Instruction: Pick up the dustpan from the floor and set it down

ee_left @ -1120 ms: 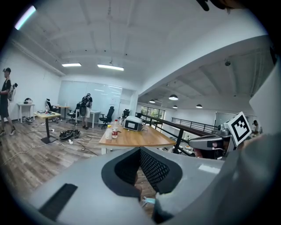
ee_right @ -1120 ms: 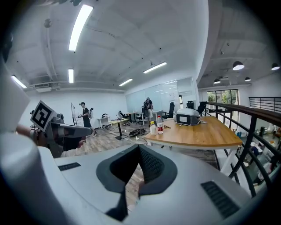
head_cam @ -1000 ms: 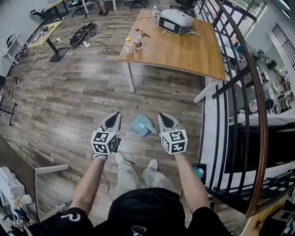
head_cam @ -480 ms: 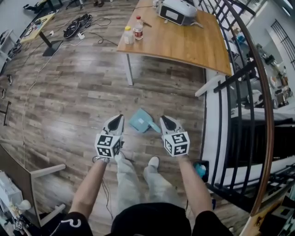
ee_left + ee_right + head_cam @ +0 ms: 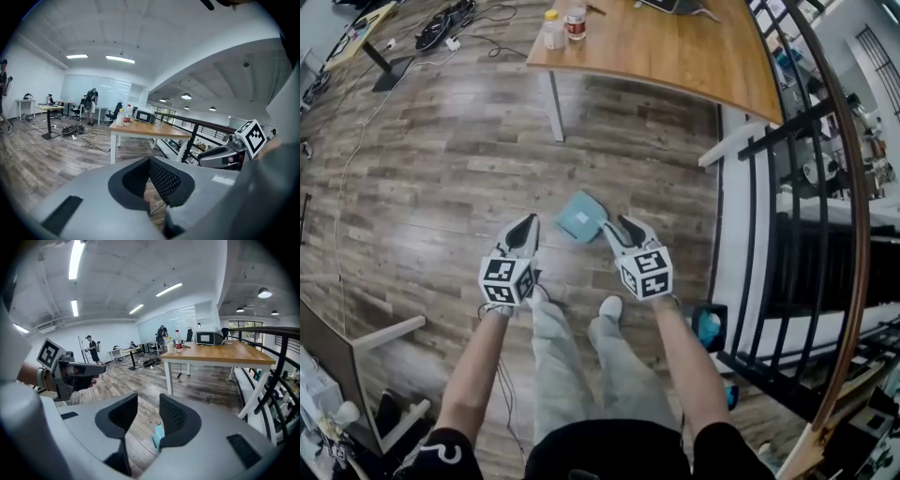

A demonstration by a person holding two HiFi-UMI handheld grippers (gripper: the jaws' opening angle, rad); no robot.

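The right claw (image 5: pixel 147 404) is standing released. Its two black ribbed pads (image 5: pixel 174 414) are sitting apart with a clear gap, and its jaws have just been opening. Nothing is being pinched between them. Through that gap, close beside the right-hand pad, a slice of the pale teal plastic dustpan (image 5: pixel 158 434) is showing, lying on the floor below and just ahead of the tips.

In the head view the right claw (image 5: pixel 614 225) is pointing forward and down. The dustpan (image 5: pixel 579 216) is lying flat just ahead and to the left of its tips, with its handle reaching toward them. I cannot tell whether they are touching.

The left claw (image 5: pixel 150 161) is clenched on nothing, its pads meeting at the tips in a closed V. In the head view the left claw (image 5: pixel 525 223) is pointing the same way, with the dustpan off to the right of its tips and near them. So the dustpan is lying between the two claws, nearer the right one.

Behind the claws, the person's light shoes (image 5: pixel 609 307) are standing on the grey-brown wood-plank floor (image 5: pixel 441 159). Well ahead of both claws a rectangular wooden table with white legs (image 5: pixel 675 56) is carrying two bottles (image 5: pixel 551 28). A black metal railing with a brown handrail (image 5: pixel 787 141) is running along to the right of the right claw.
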